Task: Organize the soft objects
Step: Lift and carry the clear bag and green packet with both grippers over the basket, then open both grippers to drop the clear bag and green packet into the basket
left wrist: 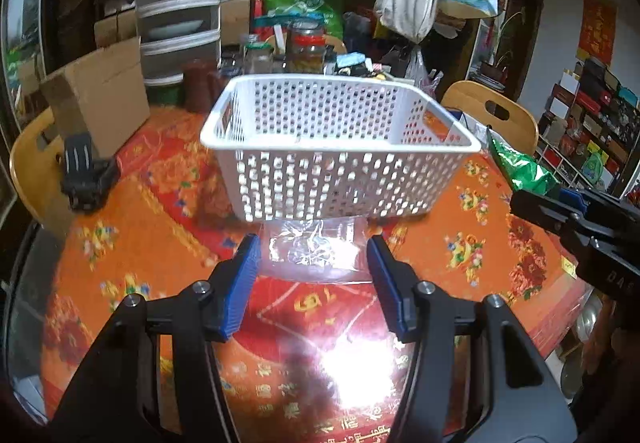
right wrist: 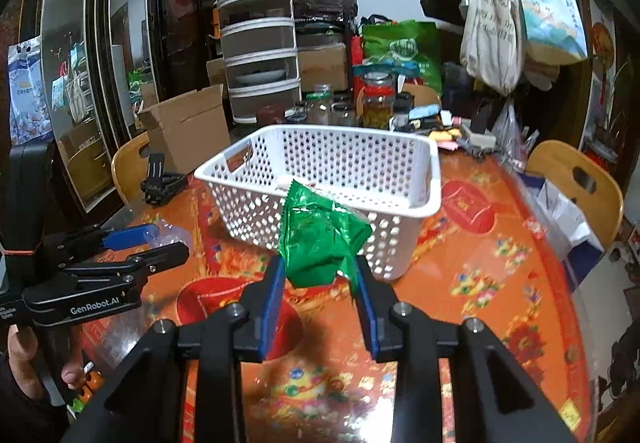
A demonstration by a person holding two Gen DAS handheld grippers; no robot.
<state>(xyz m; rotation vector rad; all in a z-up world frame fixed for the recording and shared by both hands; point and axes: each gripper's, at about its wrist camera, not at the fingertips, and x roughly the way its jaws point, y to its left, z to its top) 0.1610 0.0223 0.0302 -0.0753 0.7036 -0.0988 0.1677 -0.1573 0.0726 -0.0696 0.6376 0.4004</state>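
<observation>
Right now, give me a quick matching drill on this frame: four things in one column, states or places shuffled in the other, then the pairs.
Things:
1. green packet
2. clear plastic bag
3. white basket
4. cardboard box

States or places:
A. flat on the tablecloth, ahead of the open left gripper
B. open-topped, nothing visible inside
C. pinched in the right gripper, held near the basket's front wall
D. standing at the table's far left, beside the wooden chair

Pairs: 1-C, 2-A, 3-B, 4-D
</observation>
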